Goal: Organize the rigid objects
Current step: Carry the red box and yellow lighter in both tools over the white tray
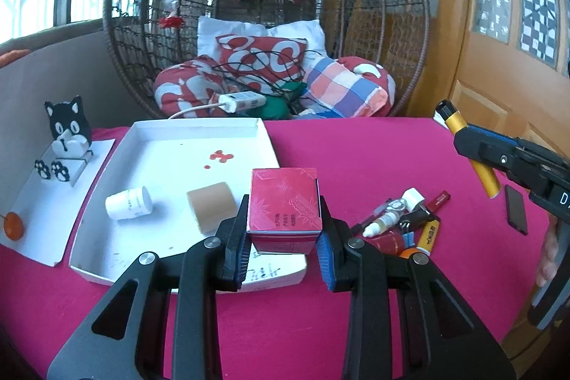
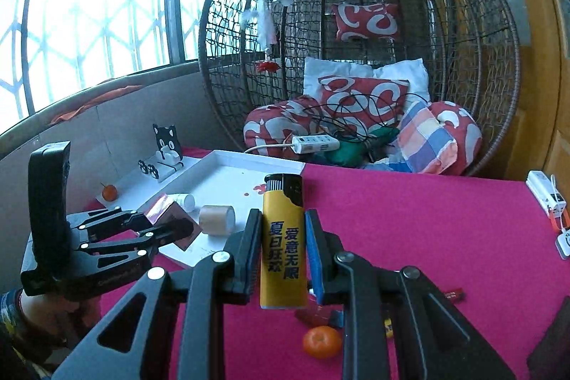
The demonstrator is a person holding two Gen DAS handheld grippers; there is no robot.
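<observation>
The left tongs (image 1: pixel 284 237) were clenched on a red box (image 1: pixel 284 206), held above the near edge of the white tray (image 1: pixel 199 130); the right tongs (image 2: pixel 281 255) gripped a yellow lighter (image 2: pixel 283 244) upright over the pink counter (image 2: pixel 427 219). To do it well, each piece probably wanted lowering flat into bare tray floor, clear of the white bottle (image 1: pixel 129 202) and tape roll (image 1: pixel 213 206), before letting go

Ahead of my left tongs, the white tray (image 1: pixel 107 237) has open floor at its far half; a white bottle (image 1: pixel 129 203) and tape roll (image 1: pixel 212 206) block the near part. Right of them, small clutter (image 1: pixel 402 223) crowds the cloth (image 1: pixel 374 159).
</observation>
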